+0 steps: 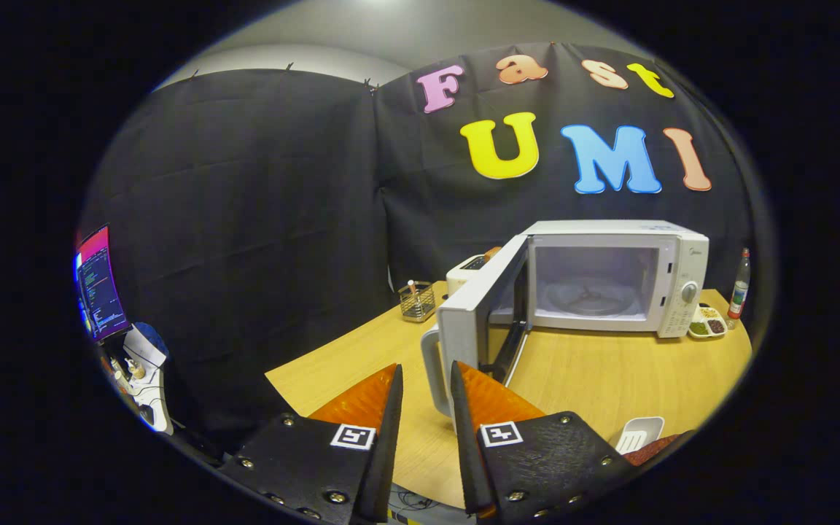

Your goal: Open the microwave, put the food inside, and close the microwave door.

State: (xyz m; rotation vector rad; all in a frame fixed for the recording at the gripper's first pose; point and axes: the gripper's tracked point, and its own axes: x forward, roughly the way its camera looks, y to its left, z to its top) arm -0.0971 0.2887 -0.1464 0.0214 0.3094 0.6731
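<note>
My gripper [426, 379] is partly open w/ nothing held; its two fingers [391, 430] hover over the near part of the light wooden desk [595, 379], and the handle edge of the door sits just ahead, in line w/ the gap between them but not touched. The white boxy microwave [671, 281] stands at the desk's far right, long axis running along the back edge, mouth facing me. Its white door w/ dark window [475, 321] is swung wide open on the left side, sticking out toward the middle of the desk, pale loop handle [431, 375] at its free end. Cavity looks empty: one round turntable [591, 299] visible inside. One knob on the control panel at right. Counts: one white toaster [467, 270] behind the door, one wire mesh basket [418, 300] near the far left edge, one white divided dish w/ small foods [708, 324] by the microwave's right corner, one clear bottle w/ red cap [739, 284] at the far right corner, one white tray [640, 434] at the near right edge, next to sth reddish I can't make out.
</note>
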